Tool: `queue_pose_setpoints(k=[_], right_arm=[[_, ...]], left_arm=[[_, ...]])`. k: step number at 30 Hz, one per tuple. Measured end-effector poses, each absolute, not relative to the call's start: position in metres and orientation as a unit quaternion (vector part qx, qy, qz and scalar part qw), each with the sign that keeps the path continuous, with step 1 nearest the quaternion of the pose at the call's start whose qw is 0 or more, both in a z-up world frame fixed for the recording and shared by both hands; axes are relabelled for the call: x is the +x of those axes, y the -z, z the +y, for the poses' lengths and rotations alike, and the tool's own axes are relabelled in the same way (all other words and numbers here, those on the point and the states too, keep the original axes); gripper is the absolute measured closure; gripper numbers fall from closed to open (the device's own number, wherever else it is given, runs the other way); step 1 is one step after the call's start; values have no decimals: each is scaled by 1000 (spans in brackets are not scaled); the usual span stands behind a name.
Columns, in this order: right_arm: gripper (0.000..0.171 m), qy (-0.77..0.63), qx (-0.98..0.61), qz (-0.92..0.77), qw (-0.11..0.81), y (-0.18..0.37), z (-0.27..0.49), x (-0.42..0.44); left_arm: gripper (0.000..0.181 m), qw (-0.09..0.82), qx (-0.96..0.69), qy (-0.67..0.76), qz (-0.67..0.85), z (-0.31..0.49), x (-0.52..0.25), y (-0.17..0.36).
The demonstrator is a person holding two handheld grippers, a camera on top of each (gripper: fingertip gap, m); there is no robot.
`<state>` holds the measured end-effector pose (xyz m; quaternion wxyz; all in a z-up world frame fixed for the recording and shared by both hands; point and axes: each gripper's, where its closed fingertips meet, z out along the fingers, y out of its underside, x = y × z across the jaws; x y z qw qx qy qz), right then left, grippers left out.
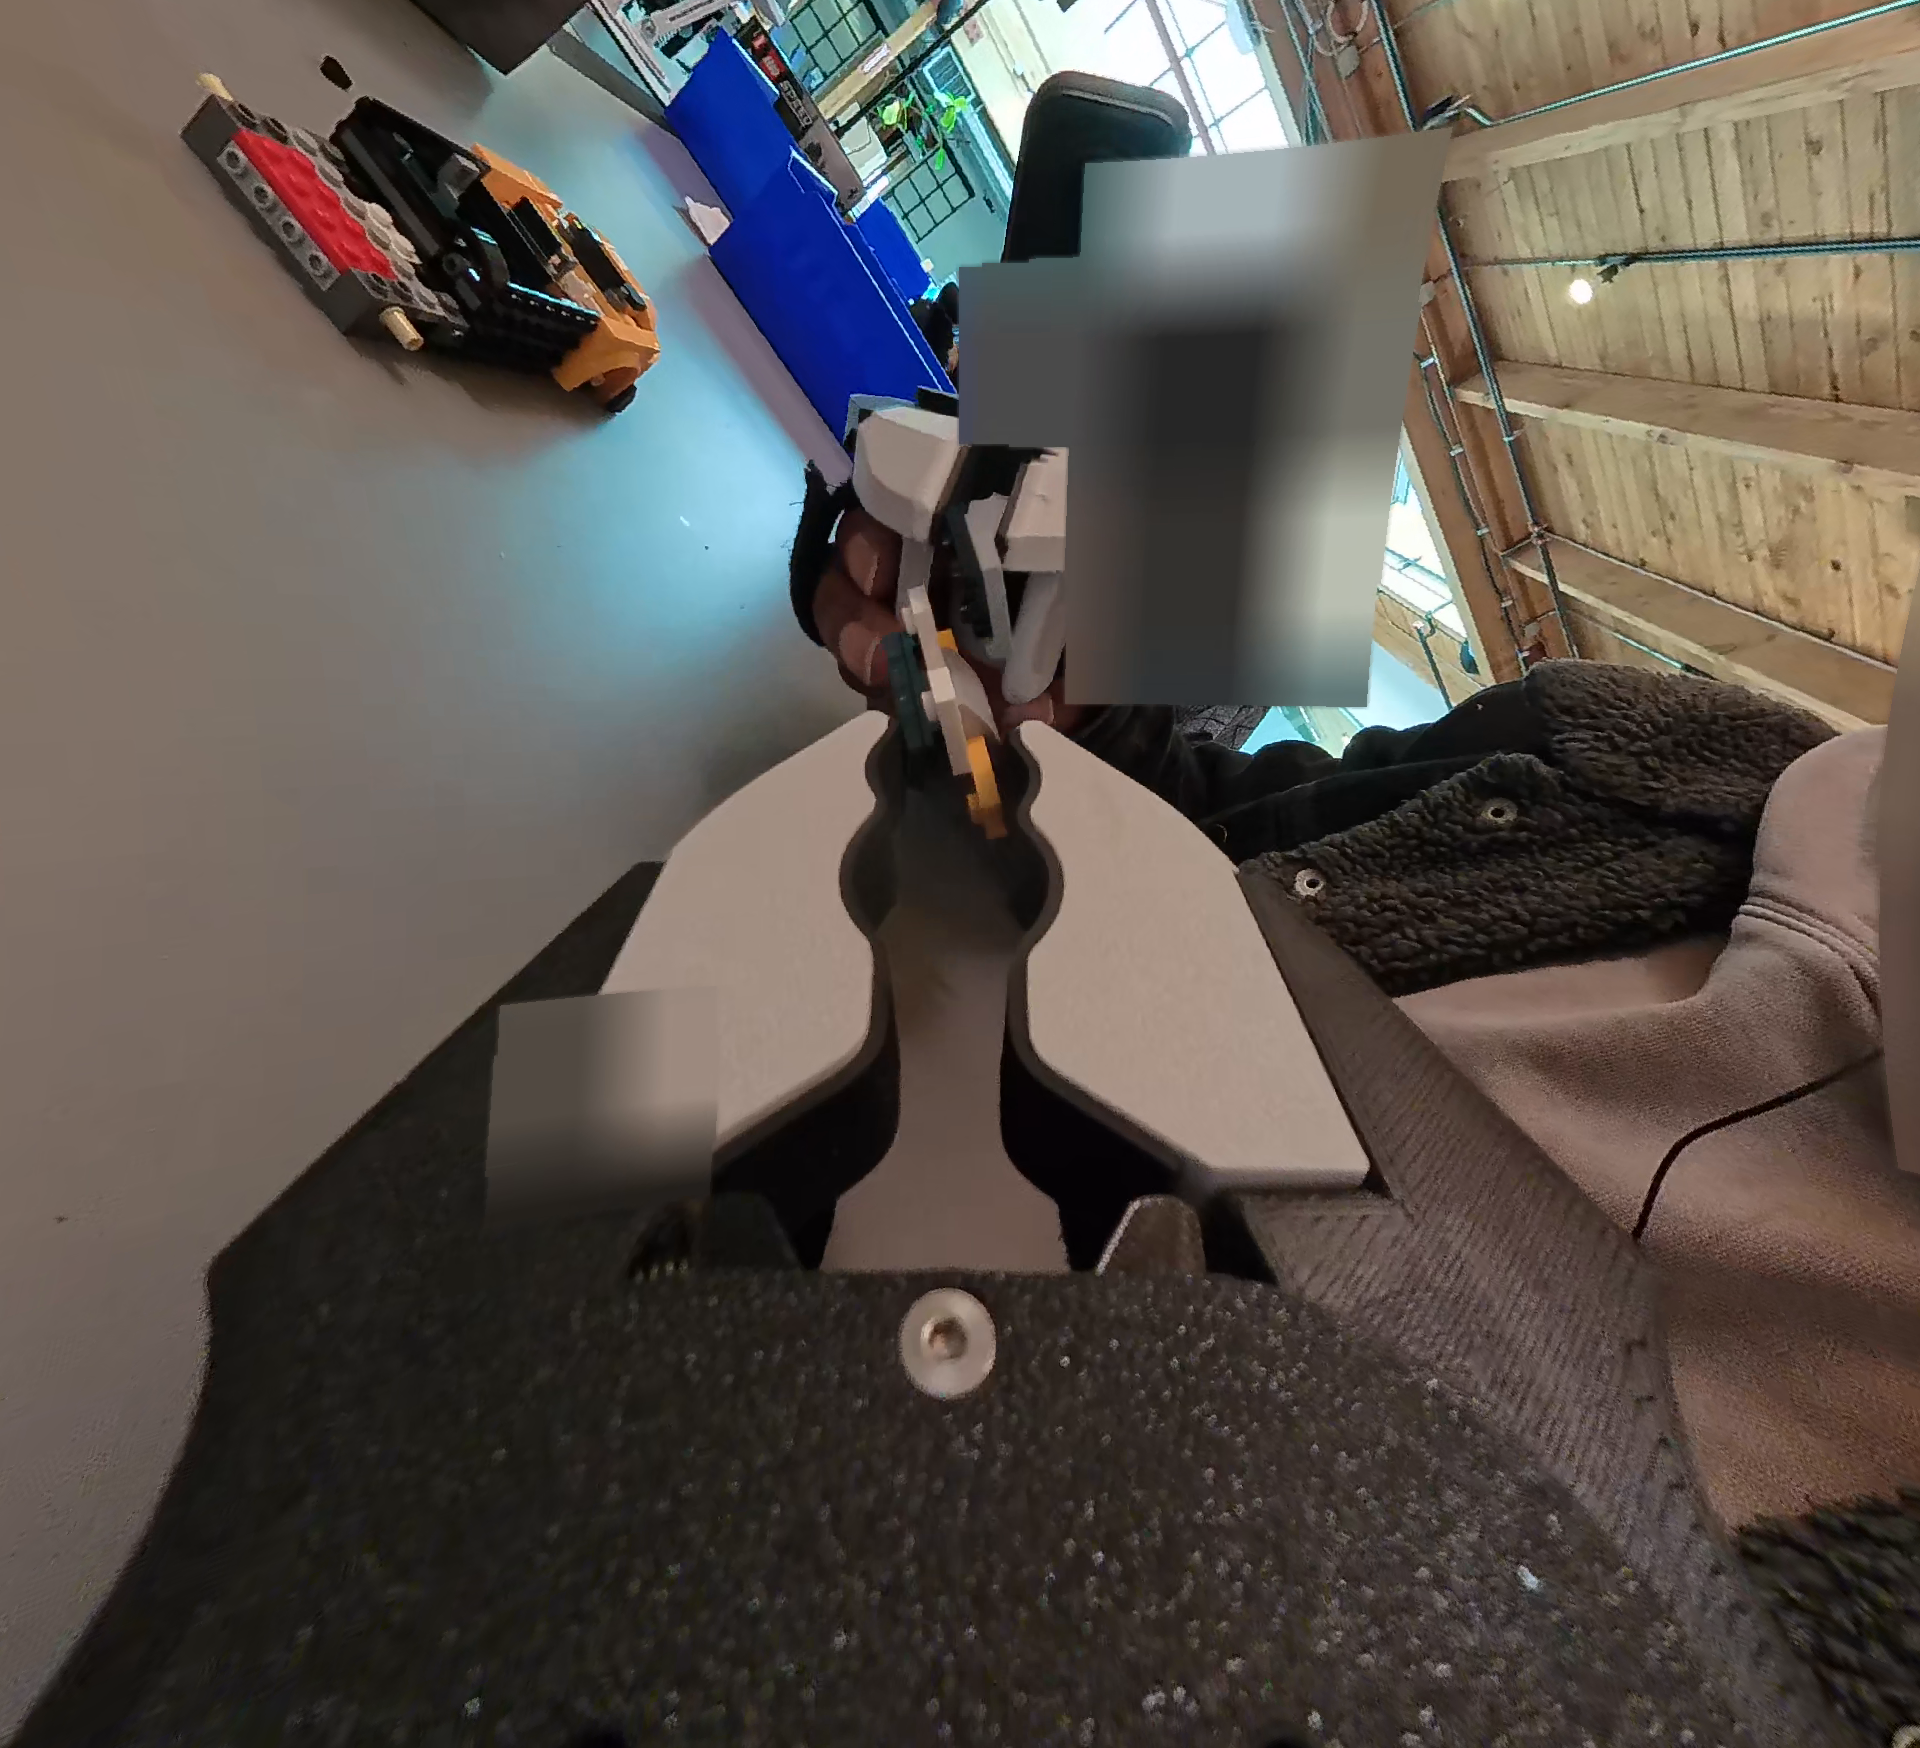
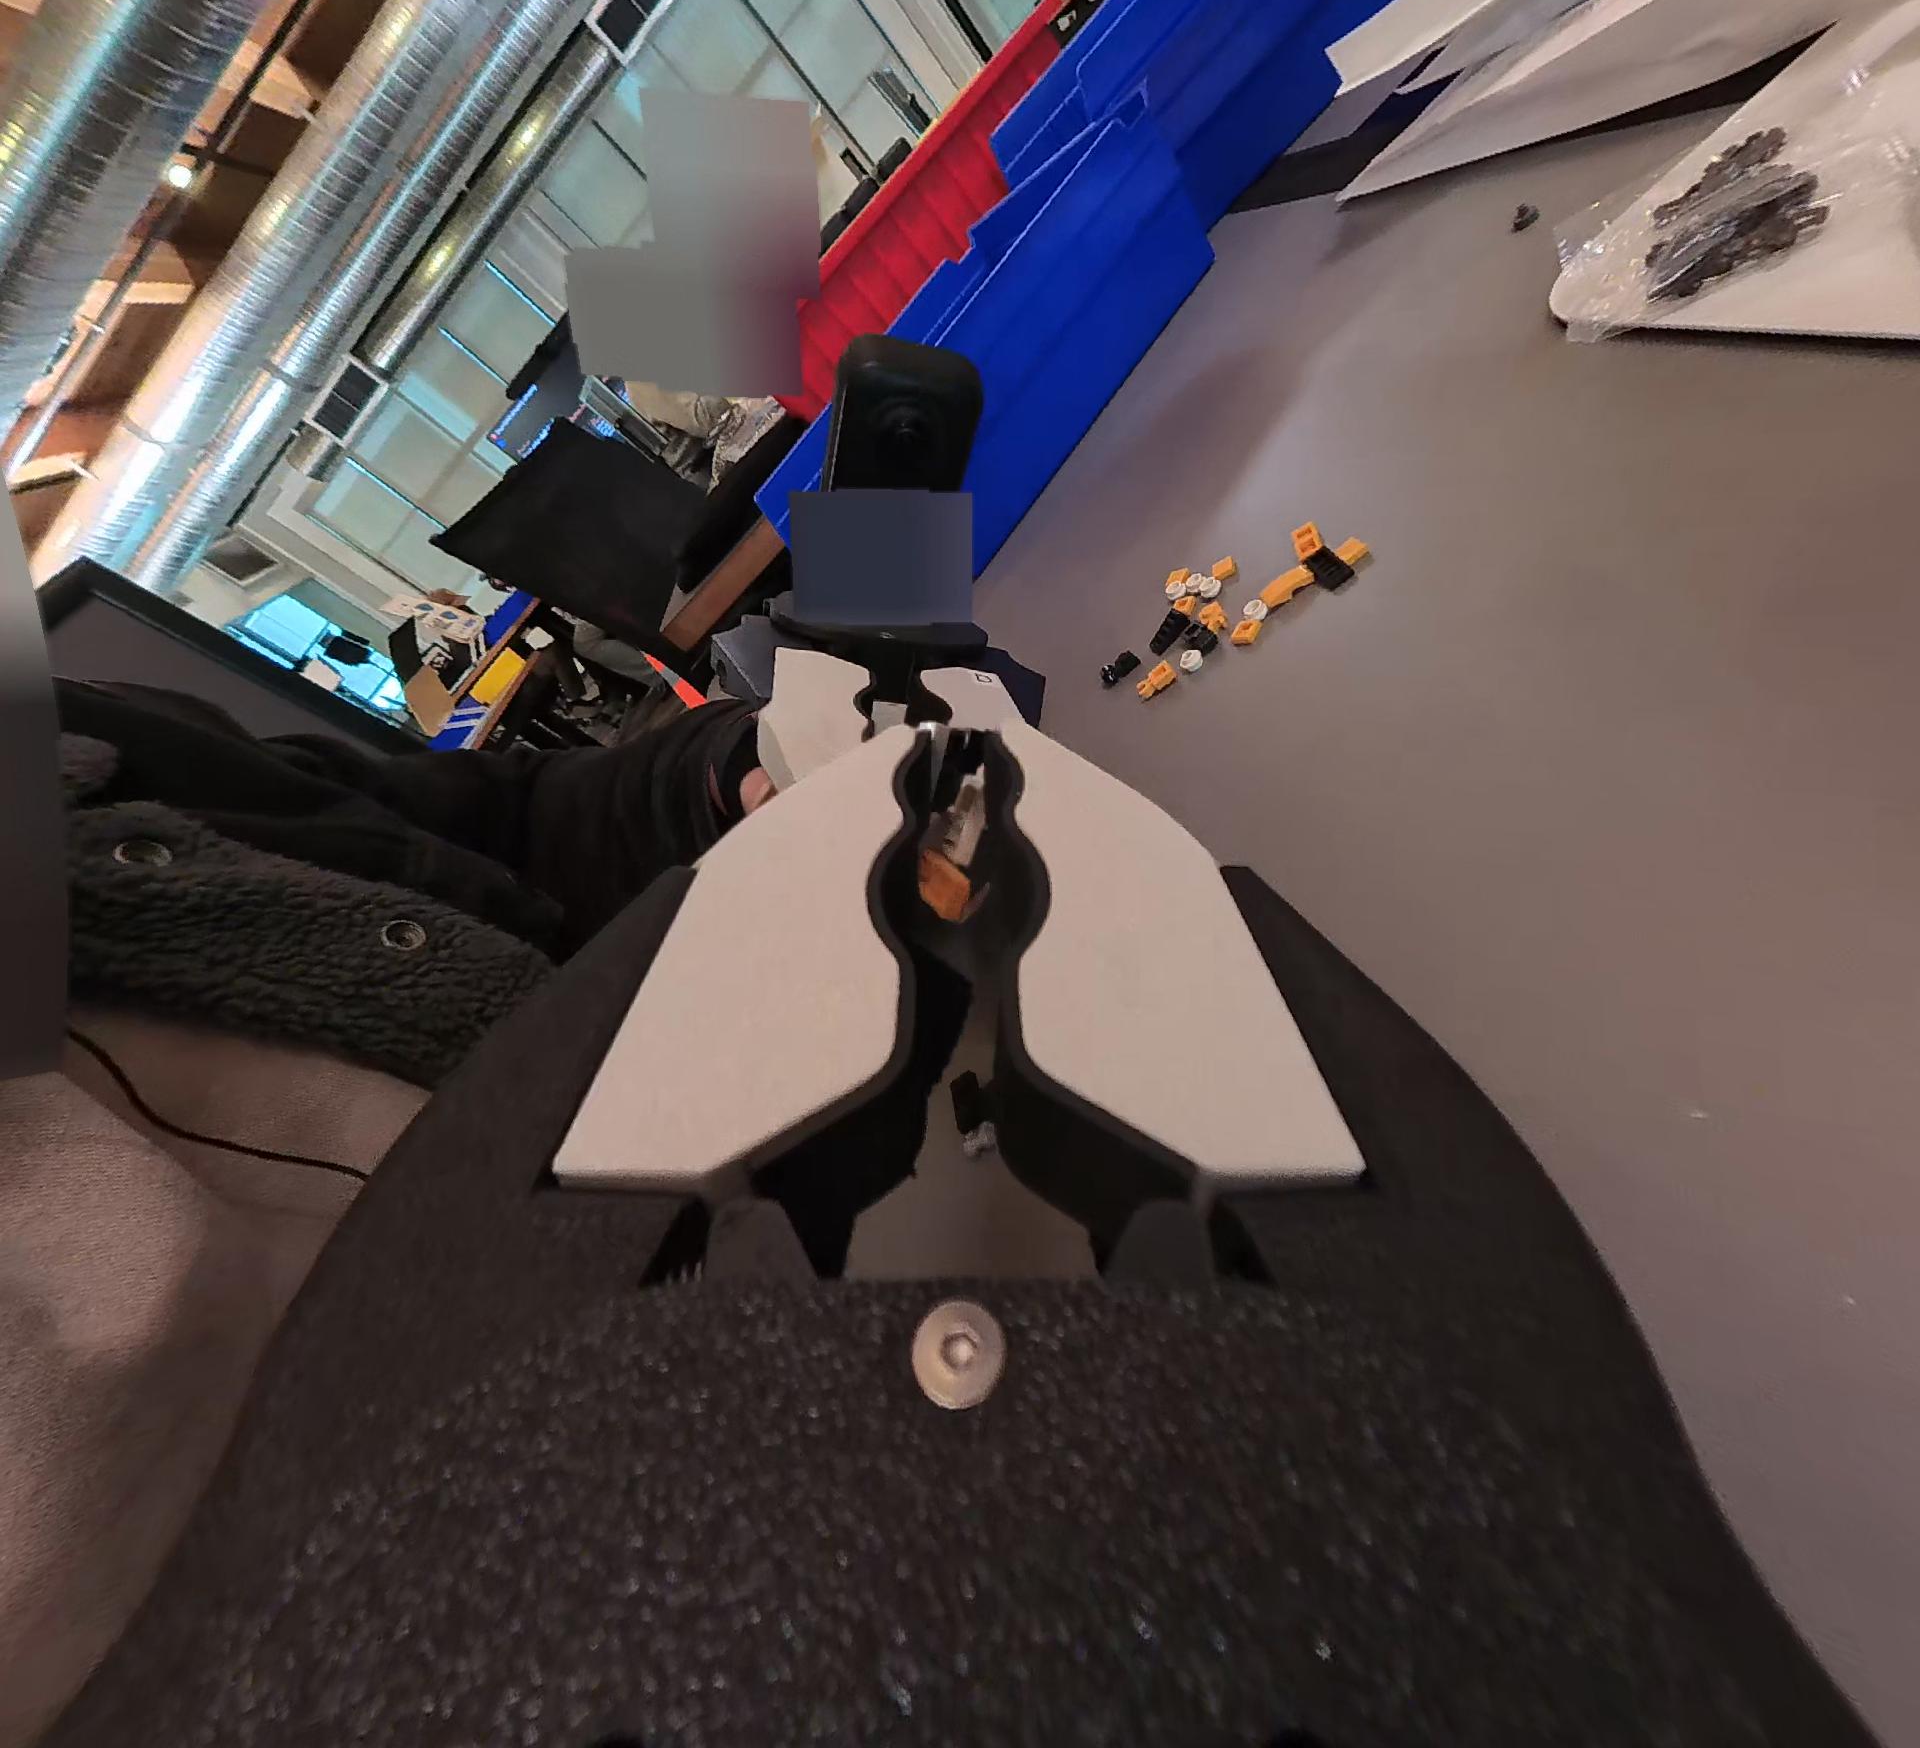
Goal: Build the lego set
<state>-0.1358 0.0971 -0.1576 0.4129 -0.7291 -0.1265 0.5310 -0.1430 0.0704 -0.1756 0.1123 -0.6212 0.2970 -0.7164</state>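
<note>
Left wrist view: grey table [image 1: 312,659], wood ceiling [image 1: 1662,140] | both jaws clamped on small lego assembly [image 1: 971,763]

Small orange-white lego piece [image 1: 971,742] midair

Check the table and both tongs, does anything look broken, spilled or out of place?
Nothing stands out. The half-built orange car sits upright on the grey table, loose orange, white and black pieces lie in one small cluster, and both tongs meet on a small lego piece.
</note>
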Motion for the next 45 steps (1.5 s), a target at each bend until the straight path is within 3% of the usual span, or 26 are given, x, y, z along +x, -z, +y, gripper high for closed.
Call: queue_pose_setpoints(k=[45], right_arm=[[161,-542,-719,-120,419,155,98,-138]], left_arm=[[164,108,-602,734,296,67,-144,168]])
